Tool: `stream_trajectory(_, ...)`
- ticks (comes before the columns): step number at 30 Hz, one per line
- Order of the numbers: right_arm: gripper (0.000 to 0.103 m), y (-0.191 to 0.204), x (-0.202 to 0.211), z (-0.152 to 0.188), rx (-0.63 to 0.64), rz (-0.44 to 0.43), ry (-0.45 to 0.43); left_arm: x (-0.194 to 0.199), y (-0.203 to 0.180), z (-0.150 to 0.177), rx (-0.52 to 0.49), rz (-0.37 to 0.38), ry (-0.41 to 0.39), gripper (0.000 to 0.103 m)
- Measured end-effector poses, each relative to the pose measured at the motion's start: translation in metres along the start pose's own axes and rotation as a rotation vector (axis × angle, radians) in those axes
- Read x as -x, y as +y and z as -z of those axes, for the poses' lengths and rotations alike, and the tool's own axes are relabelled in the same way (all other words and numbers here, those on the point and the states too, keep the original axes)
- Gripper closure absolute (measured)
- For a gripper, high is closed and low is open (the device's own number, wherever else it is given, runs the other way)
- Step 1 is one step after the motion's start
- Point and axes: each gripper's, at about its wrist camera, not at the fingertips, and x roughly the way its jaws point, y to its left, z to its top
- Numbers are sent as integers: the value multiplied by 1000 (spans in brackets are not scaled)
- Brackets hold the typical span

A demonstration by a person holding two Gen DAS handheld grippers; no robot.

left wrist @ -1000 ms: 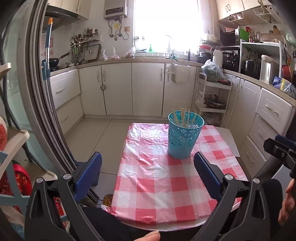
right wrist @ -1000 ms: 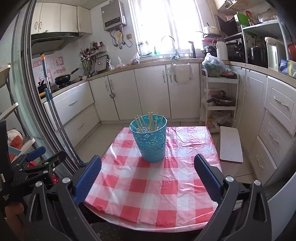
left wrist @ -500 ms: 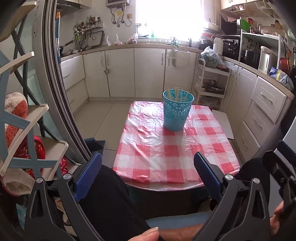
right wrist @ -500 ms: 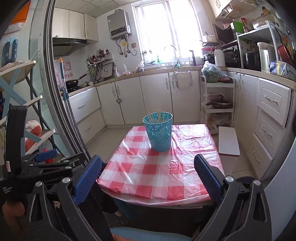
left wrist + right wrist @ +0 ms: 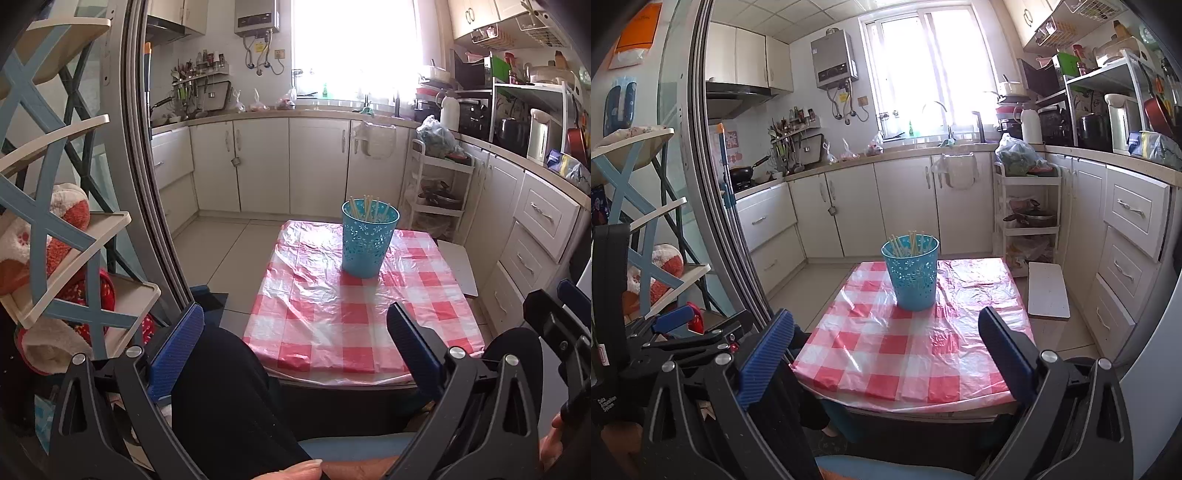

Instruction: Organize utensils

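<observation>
The only writing that can be made out is small white print on the black body of the left tool as seen from the right wrist view; it seems to read "Data Acquisition System", though it is too small to be sure. An orange sheet high on the wall bears no print that can be read.

The left tool is spread wide, its two blue ribbed pads far apart with nothing between them; it hangs above a dark trouser leg, short of the near edge of the tabletop. The right tool is likewise wide apart and holds nothing, over the near edge of the tabletop. Both have black plastic arms with silver bolts. A fingertip shows at the bottom edge of the left view.

The tabletop is covered with a glossy, wrinkled plastic cloth in red and white checks. On its far half stands the bin, a round turquoise plastic one, tapering downward, its wall pierced with flower-shaped holes. It is upright, and pale wooden chopsticks stand in it, leaning in various directions, with tips just above the rim. Both tools are well apart from it.
</observation>
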Motion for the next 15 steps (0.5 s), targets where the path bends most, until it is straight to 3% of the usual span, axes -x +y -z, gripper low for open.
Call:
stream_trajectory(8,7,1,0,1,2,-7,8,-3,-5,0,-22,-15,11,8)
stream_trajectory(12,7,1,-3,2,-1,-6,22,-13,-1,2,-7,47,56,8)
stream_trajectory(15,7,0,-6,3,-5,-7,29,-15,6,6,30,106,40,8)
